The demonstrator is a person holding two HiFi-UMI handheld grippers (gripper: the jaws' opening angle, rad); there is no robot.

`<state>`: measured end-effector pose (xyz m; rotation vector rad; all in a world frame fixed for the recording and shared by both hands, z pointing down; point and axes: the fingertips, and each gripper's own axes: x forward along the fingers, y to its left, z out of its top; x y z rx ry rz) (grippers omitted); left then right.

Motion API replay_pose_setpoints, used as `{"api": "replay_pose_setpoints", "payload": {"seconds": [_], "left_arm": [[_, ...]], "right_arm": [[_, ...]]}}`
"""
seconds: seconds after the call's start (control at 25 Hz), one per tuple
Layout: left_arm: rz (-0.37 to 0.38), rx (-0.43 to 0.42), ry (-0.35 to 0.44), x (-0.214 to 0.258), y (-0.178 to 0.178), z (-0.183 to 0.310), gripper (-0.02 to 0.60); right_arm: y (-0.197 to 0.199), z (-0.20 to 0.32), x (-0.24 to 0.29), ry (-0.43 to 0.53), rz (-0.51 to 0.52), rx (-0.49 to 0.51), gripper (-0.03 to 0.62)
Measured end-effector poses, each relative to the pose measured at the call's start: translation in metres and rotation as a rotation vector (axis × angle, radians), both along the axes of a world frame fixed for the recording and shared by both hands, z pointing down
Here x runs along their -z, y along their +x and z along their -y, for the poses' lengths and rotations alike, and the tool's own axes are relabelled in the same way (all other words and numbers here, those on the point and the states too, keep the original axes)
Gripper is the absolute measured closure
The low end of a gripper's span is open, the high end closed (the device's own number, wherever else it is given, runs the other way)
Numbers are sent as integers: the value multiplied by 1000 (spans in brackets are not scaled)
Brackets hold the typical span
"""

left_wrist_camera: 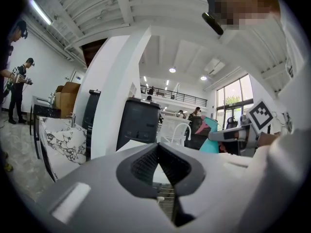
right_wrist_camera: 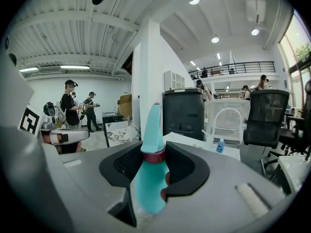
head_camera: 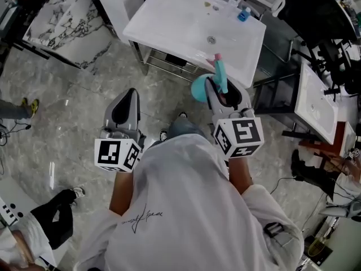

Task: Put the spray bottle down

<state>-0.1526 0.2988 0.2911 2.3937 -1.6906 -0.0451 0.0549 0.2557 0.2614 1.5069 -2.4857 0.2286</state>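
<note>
1. The right gripper (right_wrist_camera: 154, 148) holds the bottle (right_wrist_camera: 151, 183) by its neck, tight between its 2 jaws.
2. The bottle's tip sticks up past the jaws, near the sink's (head_camera: 169, 16) front edge.
3. The left gripper (left_wrist_camera: 158, 149) is closed and holds nothing.

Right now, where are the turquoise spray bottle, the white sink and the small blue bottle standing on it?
spray bottle (right_wrist_camera: 148, 183), right gripper view, turquoise body below the red collar.
white sink (head_camera: 175, 21), head view, bare flat top.
small blue bottle (head_camera: 243, 15), head view, middle of its body.
</note>
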Motion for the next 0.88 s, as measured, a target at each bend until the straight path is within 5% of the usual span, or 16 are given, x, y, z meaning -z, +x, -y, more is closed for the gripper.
{"api": "replay_pose_setpoints", "payload": {"seconds": [0.88], "left_arm": [[81,-111,-7,3,43,209,543]], "right_arm": [[39,198,-8,7,58,-66,457]]}}
